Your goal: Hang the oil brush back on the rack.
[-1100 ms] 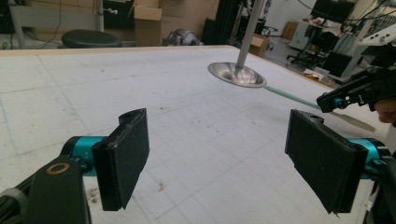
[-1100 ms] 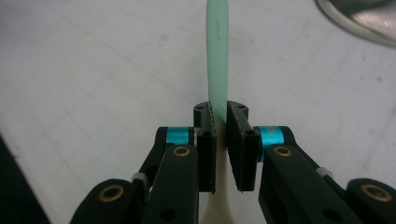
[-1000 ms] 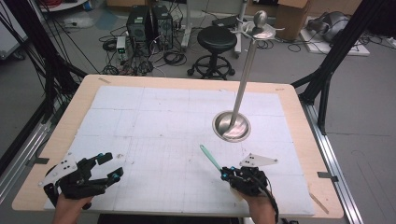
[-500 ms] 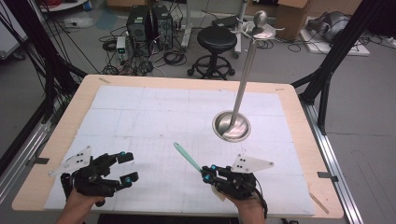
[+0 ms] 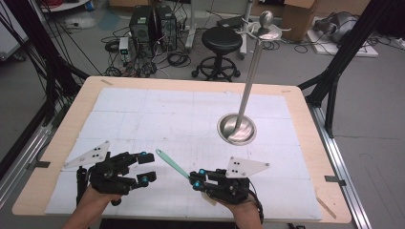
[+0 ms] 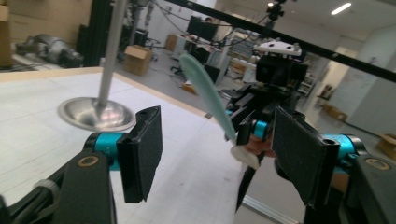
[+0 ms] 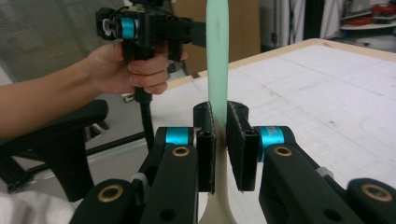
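Shifted inward: right hand-held gripper (image 5: 195, 180) clamping pale-green flat plastic spatula (image 5: 172, 164); left hand-held gripper (image 5: 146, 167) wide. Close squarely on blade before release.

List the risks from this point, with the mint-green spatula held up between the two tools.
1. The right tool pinches the spatula low on its stem, so the long blade end sticks out unsupported; it may pivot or slip in the jaws.
2. The left tool is open and close to the blade; a hurried closing could knock the spatula askew instead of gripping it.
3. The metal stand is tall on a small base; a sweeping hand could tip it.
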Demonstrator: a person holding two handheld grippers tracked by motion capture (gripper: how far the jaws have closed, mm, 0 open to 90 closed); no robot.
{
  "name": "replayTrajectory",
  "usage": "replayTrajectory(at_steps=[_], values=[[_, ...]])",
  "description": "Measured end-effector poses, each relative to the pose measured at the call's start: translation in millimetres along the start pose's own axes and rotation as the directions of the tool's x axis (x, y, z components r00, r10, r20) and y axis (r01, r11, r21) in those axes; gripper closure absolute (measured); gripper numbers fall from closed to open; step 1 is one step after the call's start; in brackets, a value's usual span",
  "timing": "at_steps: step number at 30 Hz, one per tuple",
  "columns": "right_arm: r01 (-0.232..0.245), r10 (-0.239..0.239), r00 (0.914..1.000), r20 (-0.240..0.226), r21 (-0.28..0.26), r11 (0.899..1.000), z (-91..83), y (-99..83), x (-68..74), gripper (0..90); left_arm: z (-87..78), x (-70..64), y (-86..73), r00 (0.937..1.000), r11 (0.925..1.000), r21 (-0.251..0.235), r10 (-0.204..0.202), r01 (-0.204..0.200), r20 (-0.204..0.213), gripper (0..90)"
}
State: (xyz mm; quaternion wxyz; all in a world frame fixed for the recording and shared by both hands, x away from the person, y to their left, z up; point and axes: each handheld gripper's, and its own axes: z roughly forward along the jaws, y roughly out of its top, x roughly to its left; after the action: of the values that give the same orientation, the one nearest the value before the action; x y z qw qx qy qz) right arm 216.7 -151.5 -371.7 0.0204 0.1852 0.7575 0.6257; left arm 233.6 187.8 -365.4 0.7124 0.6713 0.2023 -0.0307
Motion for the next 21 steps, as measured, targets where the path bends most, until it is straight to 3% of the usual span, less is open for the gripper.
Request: replayTrajectory(at_steps=[4, 7, 9, 14, 18, 21], values=[[0.001, -0.001, 0.9991, -0.043, -0.011, 1.0, 6.0, 1.6, 1.6, 82.3, 6.8, -1.4, 2.8, 0.9992, 1.0, -0.004, -0.008, 0.008, 0.04, 39.9], [0.004, -0.006, 0.996, -0.089, -0.013, 1.0, 12.1, 3.0, 3.3, 82.3, 12.4, -2.7, 5.7, 0.9944, 0.9992, -0.025, -0.027, 0.03, 0.102, 45.7], [-0.003, 0.001, 0.9938, -0.111, -0.017, 1.0, 14.3, 2.8, 2.8, 82.3, 14.4, -3.1, 7.5, 0.9923, 0.9993, -0.027, -0.022, 0.025, 0.122, 51.0], [-0.02, 0.015, 0.9878, -0.155, -0.033, 0.999, 17.8, 1.4, -0.1, 82.2, 16.9, -4.4, 11.1, 0.9911, 0.9994, -0.033, -0.009, 0.013, 0.133, 63.1], [-0.02, 0.015, 0.9852, -0.171, -0.03, 0.999, 19.7, 0.8, -1.1, 82.2, 17.3, -5.1, 12.9, 0.9935, 0.9996, -0.028, 0.012, -0.009, 0.113, 74.4], [-0.022, 0.018, 0.9847, -0.173, -0.018, 1.0, 20.9, 0.5, -0.8, 82.1, 18.6, -6.3, 13.6, 0.9931, 0.9996, -0.024, 0.018, -0.016, 0.116, 75.5]])
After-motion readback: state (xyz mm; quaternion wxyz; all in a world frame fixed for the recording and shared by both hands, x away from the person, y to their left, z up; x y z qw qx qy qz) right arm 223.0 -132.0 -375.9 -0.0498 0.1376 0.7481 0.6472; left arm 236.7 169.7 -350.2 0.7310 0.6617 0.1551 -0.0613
